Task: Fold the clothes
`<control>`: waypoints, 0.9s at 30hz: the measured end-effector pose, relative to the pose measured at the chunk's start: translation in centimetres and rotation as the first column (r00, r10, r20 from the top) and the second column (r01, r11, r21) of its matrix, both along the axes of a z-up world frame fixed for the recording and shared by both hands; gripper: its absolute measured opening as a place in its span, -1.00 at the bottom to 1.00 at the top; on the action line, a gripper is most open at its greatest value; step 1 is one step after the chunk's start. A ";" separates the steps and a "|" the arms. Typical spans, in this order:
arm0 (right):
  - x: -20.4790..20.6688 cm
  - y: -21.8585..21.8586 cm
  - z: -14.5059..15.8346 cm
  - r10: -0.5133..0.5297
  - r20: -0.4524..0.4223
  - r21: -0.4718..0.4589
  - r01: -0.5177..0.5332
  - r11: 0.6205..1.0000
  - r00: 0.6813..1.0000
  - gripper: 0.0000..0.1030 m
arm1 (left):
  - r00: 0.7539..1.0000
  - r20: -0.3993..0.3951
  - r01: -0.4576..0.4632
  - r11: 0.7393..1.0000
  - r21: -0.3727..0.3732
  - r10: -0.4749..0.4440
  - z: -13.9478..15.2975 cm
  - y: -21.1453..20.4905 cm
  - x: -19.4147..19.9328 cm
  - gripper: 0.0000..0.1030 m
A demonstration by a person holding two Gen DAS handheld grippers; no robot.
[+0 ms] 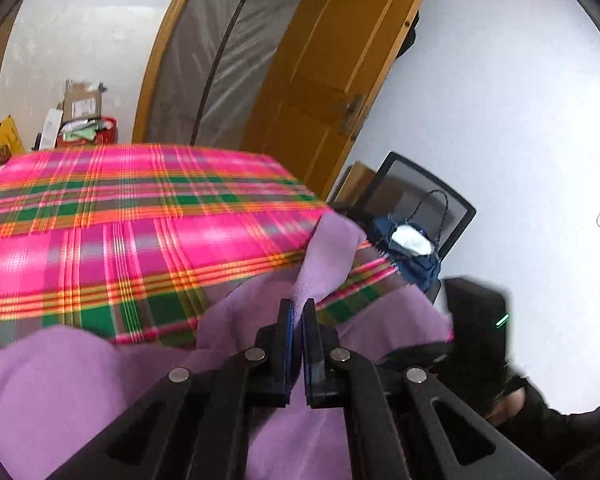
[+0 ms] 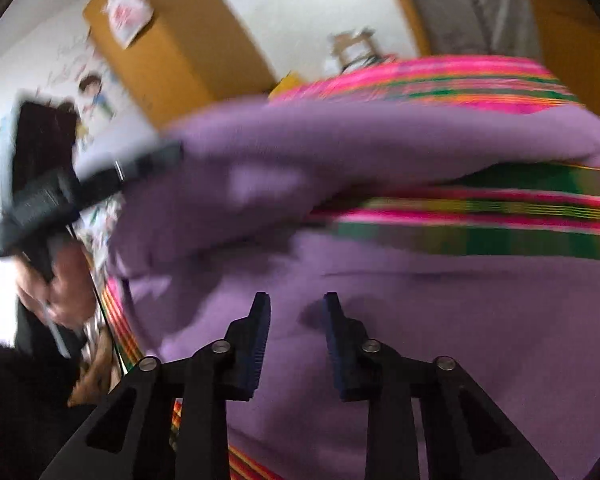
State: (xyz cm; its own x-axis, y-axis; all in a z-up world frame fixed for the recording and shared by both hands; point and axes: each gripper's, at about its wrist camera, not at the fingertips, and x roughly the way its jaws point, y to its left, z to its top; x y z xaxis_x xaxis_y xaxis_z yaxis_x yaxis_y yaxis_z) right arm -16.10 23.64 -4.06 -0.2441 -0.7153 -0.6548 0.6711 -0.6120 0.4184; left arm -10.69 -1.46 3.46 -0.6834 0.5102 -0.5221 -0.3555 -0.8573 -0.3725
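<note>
The left gripper (image 1: pixel 298 306) is clamped tight on a fold of the purple garment (image 1: pixel 236 320): its two blue pads are nearly together, with a strip of the fleecy fabric pinched between them and drawn up into a ridge that runs away toward the far right edge of the bed. From the right wrist view the same left gripper (image 2: pixel 172 156) is seen at the left, blurred, with purple cloth trailing from it, and it is gripped by a hand (image 2: pixel 56 292).

The right gripper (image 2: pixel 296 304) is held partly apart, at a middling gap. Its blue-padded fingers (image 2: pixel 260 328) are poised over the purple garment (image 2: pixel 420 320), and nothing is seen pinched between them; whether the tips brush the fabric cannot be told through the blur.

The garment is spread in soft, rumpled heaps across the near part of a plaid blanket (image 1: pixel 132 216) in pink, green and orange, one portion being lifted clear so that the plaid shows beneath it. The cloth is plain lilac and fuzzy, with no print visible.

A white sheet with red marks is stuck on a cardboard box (image 2: pixel 172 40), but the marks are too blurred to be read.
</note>
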 end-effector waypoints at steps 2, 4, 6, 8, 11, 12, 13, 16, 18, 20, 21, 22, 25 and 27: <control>-1.0 -2.1 -0.8 0.017 0.015 0.030 -0.017 0.999 1.000 -0.50 | 1.000 -0.010 0.004 1.000 0.007 -0.004 0.6 0.0 0.2 -0.93; -2.3 -3.1 -0.9 -0.006 0.012 0.031 0.005 1.000 1.000 -0.56 | 1.000 -0.016 0.011 1.000 0.007 -0.011 0.9 0.2 0.4 -0.93; -3.9 -3.1 -0.5 -0.073 -0.013 0.042 0.074 0.996 0.997 -0.56 | 1.000 -0.015 0.016 1.000 0.005 -0.016 0.8 0.4 0.6 -0.93; -5.2 -2.7 -0.1 -0.138 -0.031 0.047 0.140 0.989 0.990 -0.55 | 1.000 -0.010 0.022 1.000 0.002 -0.022 0.8 0.5 0.7 -0.93; -5.8 -0.8 0.3 -0.208 -0.030 0.035 0.209 0.977 0.978 -0.50 | 0.999 0.007 0.031 0.999 0.008 -0.031 0.2 0.6 1.1 -0.93; -5.8 0.1 0.4 -0.225 -0.033 0.031 0.226 0.974 0.974 -0.50 | 0.999 0.018 0.038 0.999 0.014 -0.038 -0.2 0.6 1.3 -0.93; -5.8 1.3 0.4 -0.251 -0.031 0.032 0.252 0.967 0.968 -0.50 | 0.998 0.028 0.047 0.999 0.020 -0.048 -0.6 0.8 1.4 -0.93; -6.0 5.1 0.1 -0.336 -0.007 0.030 0.336 0.941 0.942 -0.50 | 0.994 0.064 0.086 0.996 0.032 -0.088 -2.0 1.4 1.7 -0.92; -5.8 6.7 0.2 -0.387 -0.002 0.032 0.387 0.922 0.922 -0.50 | 0.987 0.096 0.126 0.992 0.032 -0.128 -3.5 2.2 1.9 -0.92; -5.4 8.0 0.8 -0.430 -0.014 0.031 0.430 0.902 0.903 -0.38 | 0.976 0.145 0.158 0.987 0.030 -0.160 -5.2 2.9 2.1 -0.92; -5.3 8.2 1.2 -0.442 -0.024 0.029 0.443 0.896 0.897 -0.35 | 0.971 0.170 0.168 0.985 0.030 -0.171 -6.0 3.2 2.1 -0.92; -5.2 8.4 1.6 -0.452 -0.033 0.027 0.453 0.891 0.891 -0.34 | 0.966 0.191 0.174 0.984 0.028 -0.176 -6.8 3.4 2.1 -0.92; -4.9 7.7 2.6 -0.437 -0.062 0.032 0.440 0.898 0.897 -0.30 | 0.956 0.234 0.176 0.984 0.026 -0.177 -8.7 3.9 2.1 -0.92; -5.0 6.6 3.1 -0.416 -0.082 0.047 0.421 0.906 0.905 -0.25 | 0.954 0.243 0.172 0.985 0.033 -0.175 -9.3 3.9 2.3 -0.92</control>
State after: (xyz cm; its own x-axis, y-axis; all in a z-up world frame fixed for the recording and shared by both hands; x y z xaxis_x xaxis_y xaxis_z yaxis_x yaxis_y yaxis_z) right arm -21.12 30.23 -0.95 -0.5583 -0.4960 -0.6651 0.3732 -0.8661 0.3326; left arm -8.37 2.47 -5.86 -0.4361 0.6165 -0.6555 -0.3954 -0.7856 -0.4759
